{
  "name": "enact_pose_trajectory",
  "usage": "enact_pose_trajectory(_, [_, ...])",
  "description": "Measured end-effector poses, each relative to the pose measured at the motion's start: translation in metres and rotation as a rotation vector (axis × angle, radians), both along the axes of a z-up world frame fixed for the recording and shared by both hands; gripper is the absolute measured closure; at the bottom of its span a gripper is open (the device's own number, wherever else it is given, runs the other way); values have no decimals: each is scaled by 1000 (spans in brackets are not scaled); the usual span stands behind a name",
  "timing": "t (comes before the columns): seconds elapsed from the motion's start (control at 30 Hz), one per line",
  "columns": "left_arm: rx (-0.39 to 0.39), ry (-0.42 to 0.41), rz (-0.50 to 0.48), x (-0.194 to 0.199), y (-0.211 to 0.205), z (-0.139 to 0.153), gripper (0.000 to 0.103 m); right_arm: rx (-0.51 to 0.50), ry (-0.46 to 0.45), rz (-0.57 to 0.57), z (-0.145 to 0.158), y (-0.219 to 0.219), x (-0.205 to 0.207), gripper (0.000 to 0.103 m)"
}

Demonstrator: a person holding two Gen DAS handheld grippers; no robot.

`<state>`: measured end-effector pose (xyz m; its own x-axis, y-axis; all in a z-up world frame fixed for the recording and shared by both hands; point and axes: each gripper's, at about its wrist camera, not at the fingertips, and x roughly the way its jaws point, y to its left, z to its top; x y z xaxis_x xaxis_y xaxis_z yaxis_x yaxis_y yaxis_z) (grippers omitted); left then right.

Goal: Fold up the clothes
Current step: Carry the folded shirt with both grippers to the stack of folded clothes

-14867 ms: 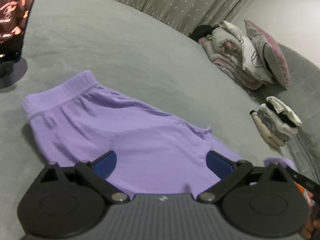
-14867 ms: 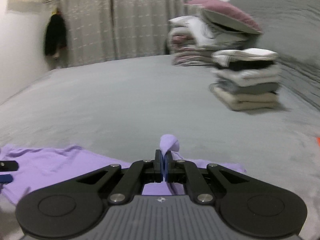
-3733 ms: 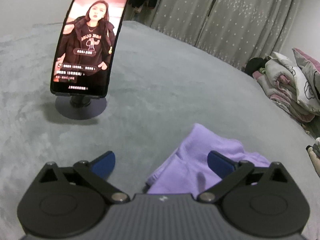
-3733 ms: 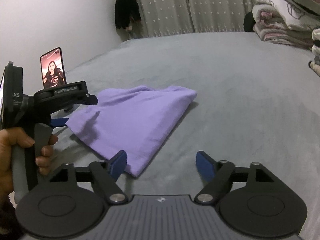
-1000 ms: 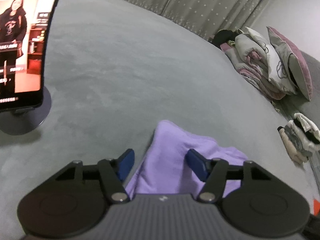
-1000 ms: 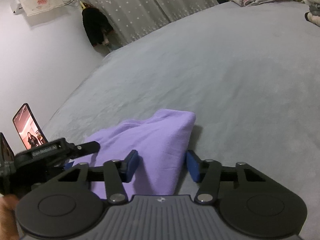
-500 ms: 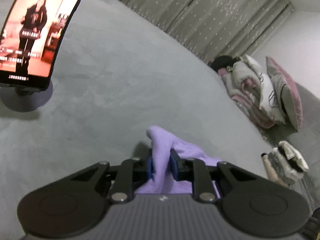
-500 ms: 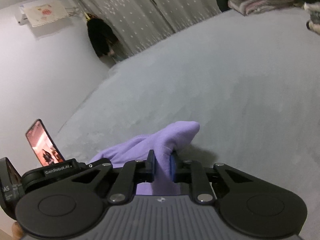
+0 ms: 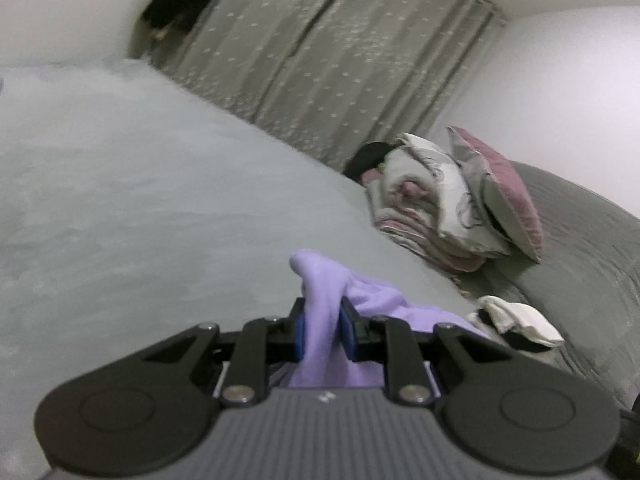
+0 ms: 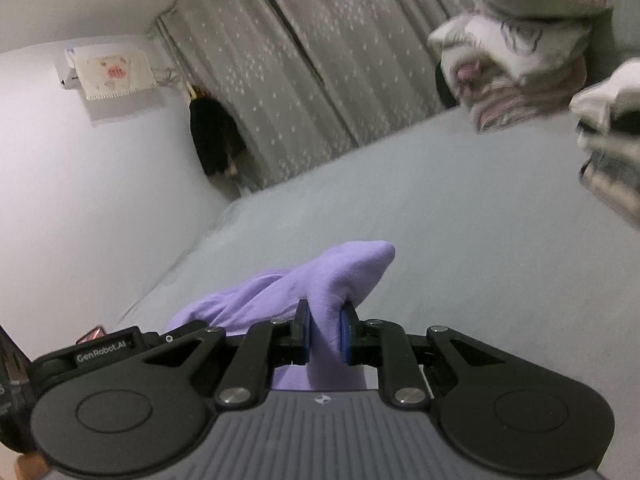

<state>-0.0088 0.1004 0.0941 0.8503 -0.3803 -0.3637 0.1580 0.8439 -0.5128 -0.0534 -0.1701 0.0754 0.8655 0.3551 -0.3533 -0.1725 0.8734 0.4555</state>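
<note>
Pinching a bunched fold of soft lilac knit between its blue pads, the left gripper [image 9: 322, 330] is holding the purple garment [image 9: 320, 280] with its jaws drawn narrow, the cloth rising in a rounded peak just beyond the fingertips and trailing away to the right in loose, crumpled ridges. The right gripper [image 10: 325, 332] is clamping another bundle of the same garment [image 10: 332, 272] in the same narrow way; there the fabric is humping up ahead of the pads into a smooth, blunt nose and sagging off to the left in slack folds toward the black body of the left tool at that side. Beyond both sets of fingers the grey bed cover [image 9: 140, 200] is spreading out wide, flat and finely napped. Farther ahead and to the right of the left gripper a heap of folded quilts [image 9: 420, 208] is lying in soft layers, with a plump mauve-edged pillow [image 9: 500, 192] leaning on it, and a small stack of folded clothes [image 9: 516, 320] is sitting nearer, topped by something white. Along the far wall grey curtains [image 10: 320, 80] sprinkled with pale flecks are hanging in long pleats, a dark garment [image 10: 216, 140] drooping beside them.
</note>
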Motion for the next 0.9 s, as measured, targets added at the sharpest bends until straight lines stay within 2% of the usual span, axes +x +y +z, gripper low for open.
enact_pose_trajectory(0.2, [20,-47,-59,10,-84,36,86,-36,-57,-26,38,-64,0,87])
enact_pose_trajectory(0.4, [46,-136,-80,16,-177,65,86,-62,-107,-49,68,-131,9,87])
enact_pose_trajectory(0.6, [58,-206,-139,33,-275,92,86,-32,-146,-106,95,-211,22,87])
enact_pose_trajectory(0.9, [64,-261,-214,67,-386,107,86,-42,-196,-157,131,-311,54,87])
